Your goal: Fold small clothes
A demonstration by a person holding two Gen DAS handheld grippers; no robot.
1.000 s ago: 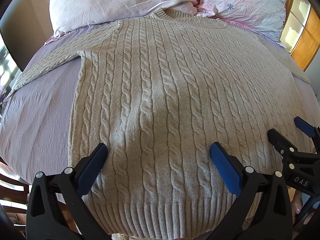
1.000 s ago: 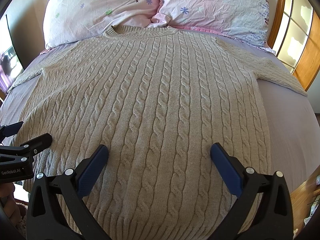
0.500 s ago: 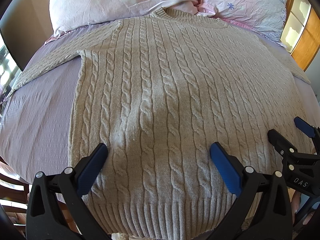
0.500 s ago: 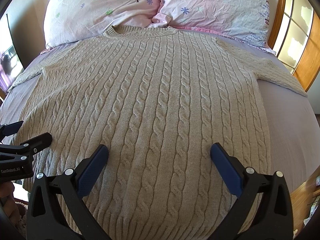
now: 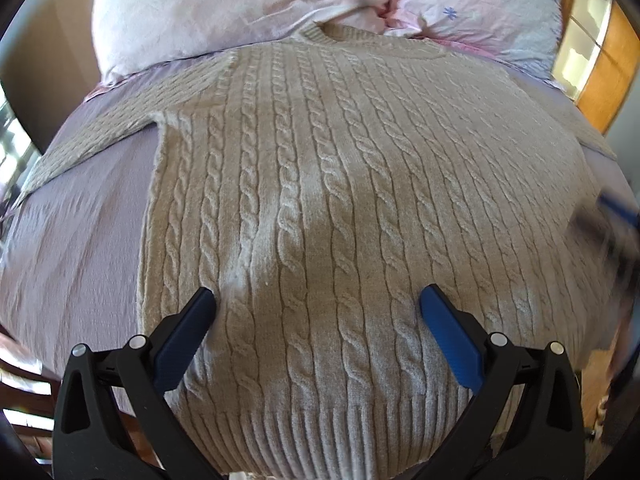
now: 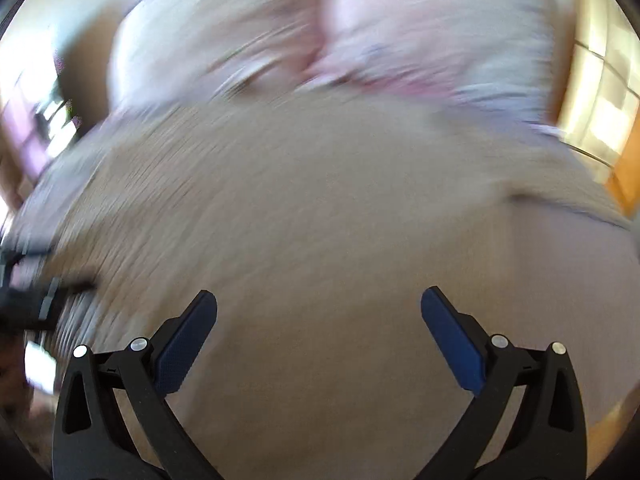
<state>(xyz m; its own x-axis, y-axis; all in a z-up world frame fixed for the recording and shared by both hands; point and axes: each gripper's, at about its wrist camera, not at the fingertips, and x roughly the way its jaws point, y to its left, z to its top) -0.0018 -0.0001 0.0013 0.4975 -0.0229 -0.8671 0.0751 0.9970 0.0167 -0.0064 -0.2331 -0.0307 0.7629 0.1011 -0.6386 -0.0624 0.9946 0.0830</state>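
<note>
A beige cable-knit sweater (image 5: 340, 200) lies flat, front up, on a lilac bed sheet (image 5: 72, 248), collar toward the pillows, sleeves spread out. My left gripper (image 5: 318, 300) is open and empty, hovering over the sweater's lower left part near the ribbed hem. My right gripper (image 6: 319, 300) is open and empty over the sweater's lower right part (image 6: 320, 220); its view is heavily motion-blurred. The right gripper shows as a dark blur at the right edge of the left wrist view (image 5: 612, 240).
Two pink flowered pillows (image 5: 240, 8) lie at the head of the bed. A wooden window frame (image 5: 604, 68) stands at the far right. The bed's near edge runs just below the sweater hem. A dark chair back (image 5: 24, 88) is at the left.
The right gripper has started moving fast, blurring its view; the sweater and pillows sit lower in it. The left gripper has moved slightly. Both stay open.
</note>
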